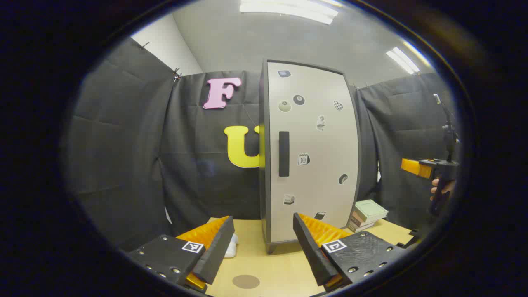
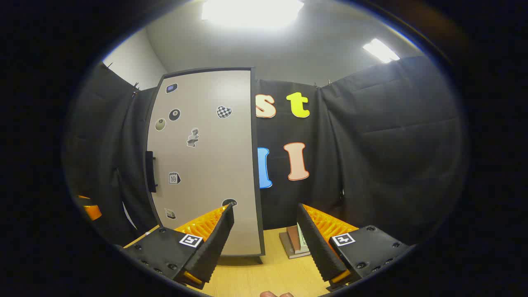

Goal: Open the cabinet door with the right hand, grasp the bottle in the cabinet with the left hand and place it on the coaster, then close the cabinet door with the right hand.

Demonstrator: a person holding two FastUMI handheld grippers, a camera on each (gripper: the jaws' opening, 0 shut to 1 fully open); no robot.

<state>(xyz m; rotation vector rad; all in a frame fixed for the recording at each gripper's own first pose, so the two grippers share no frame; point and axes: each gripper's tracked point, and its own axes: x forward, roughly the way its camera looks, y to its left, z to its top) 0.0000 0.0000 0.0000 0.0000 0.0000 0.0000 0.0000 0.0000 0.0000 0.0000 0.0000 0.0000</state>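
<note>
A tall pale cabinet (image 1: pixel 313 152) with stickers stands on the wooden table, its door shut and a dark vertical handle (image 1: pixel 284 154) near the door's left edge. My left gripper (image 1: pixel 264 237) is open in front of the cabinet's base, nothing between its fingers. A round brown coaster (image 1: pixel 246 281) lies on the table just below it. The same cabinet (image 2: pixel 204 161) fills the left half of the right gripper view, with its handle (image 2: pixel 150 171) at the far left. My right gripper (image 2: pixel 266 231) is open and empty, short of the cabinet's right edge. The bottle is hidden.
A stack of books (image 1: pixel 367 214) lies to the right of the cabinet, also the books (image 2: pixel 295 243) between my right fingers. A white object (image 1: pixel 231 247) sits behind my left finger. A hand holds the other gripper (image 1: pixel 429 169) at the far right. Black cloth walls the booth.
</note>
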